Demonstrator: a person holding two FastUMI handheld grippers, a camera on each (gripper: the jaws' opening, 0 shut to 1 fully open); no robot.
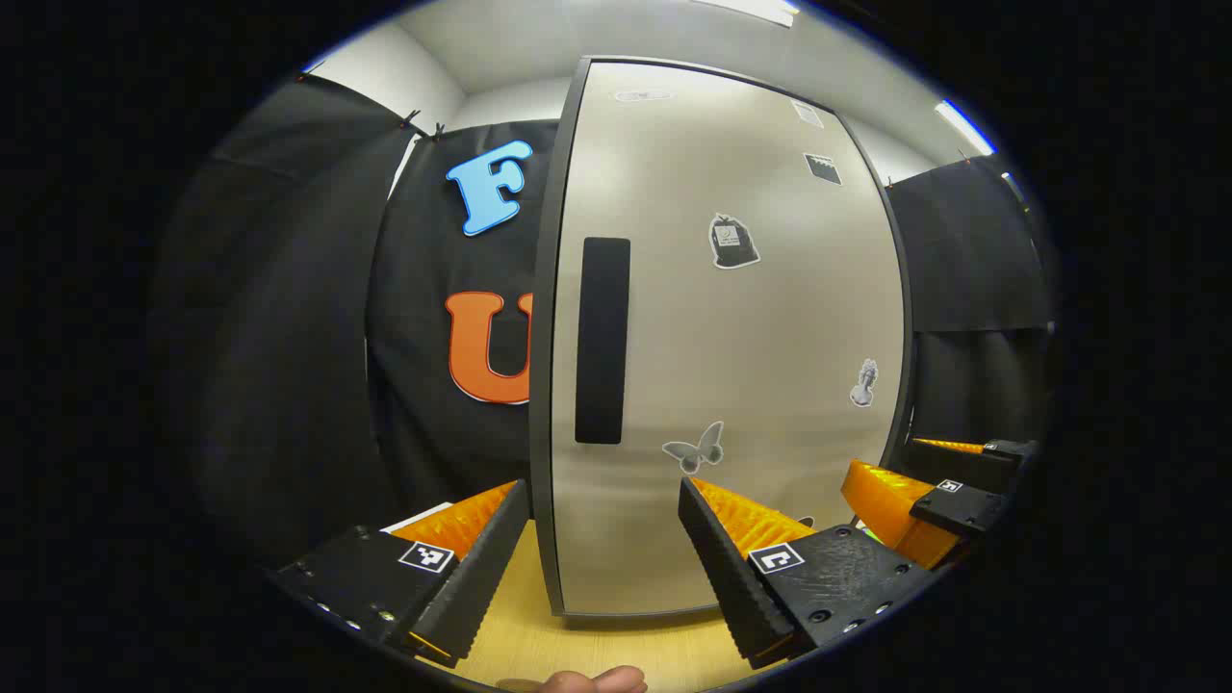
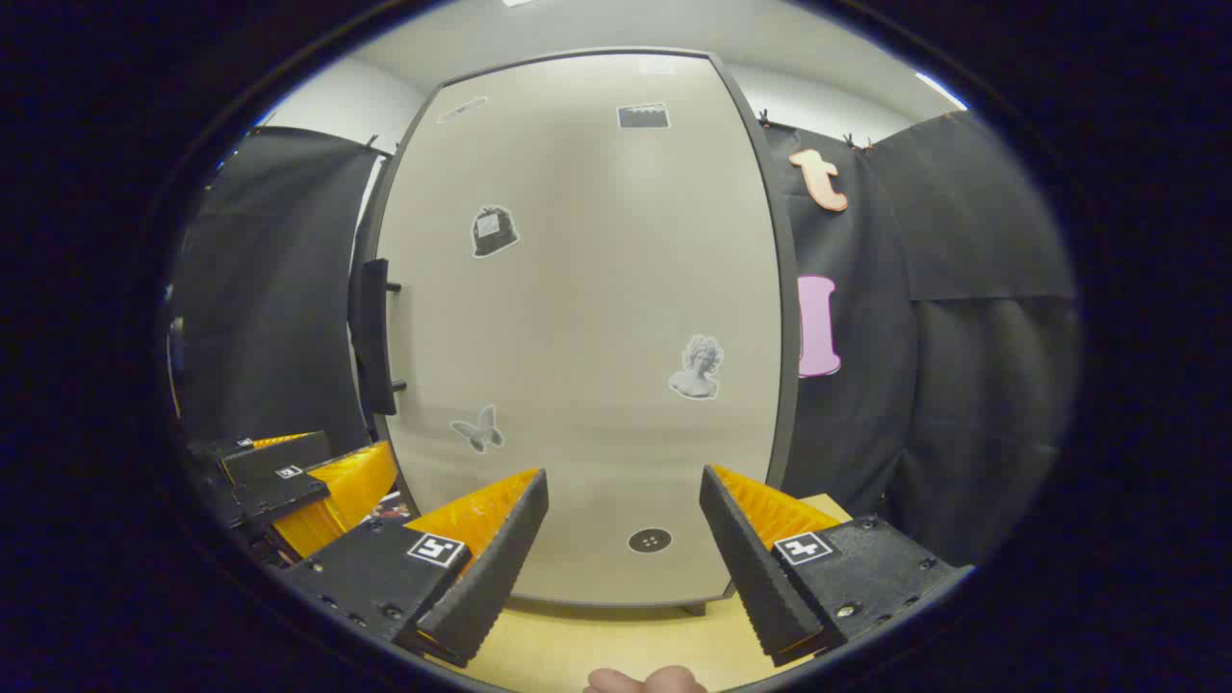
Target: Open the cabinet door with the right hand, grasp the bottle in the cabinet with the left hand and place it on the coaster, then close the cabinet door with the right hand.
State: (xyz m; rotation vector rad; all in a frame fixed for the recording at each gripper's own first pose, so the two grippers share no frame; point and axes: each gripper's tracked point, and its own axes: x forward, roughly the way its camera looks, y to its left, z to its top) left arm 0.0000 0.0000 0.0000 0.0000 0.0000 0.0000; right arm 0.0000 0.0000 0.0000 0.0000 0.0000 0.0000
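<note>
Left hand-held gripper (image 1: 603, 549): held wide open, nothing grasped.
Right hand-held gripper (image 2: 624, 539): held wide open, nothing touched.
Cabinet door (image 2: 587, 318): seen closed; inside hidden.

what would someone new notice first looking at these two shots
The tall beige cabinet door, shut and dotted with stickers, stands dead ahead on the wooden table. Its long black handle runs upright along the door's left edge. Low in front, the left tongs and the right tongs both gape open and empty, short of the door.
</note>
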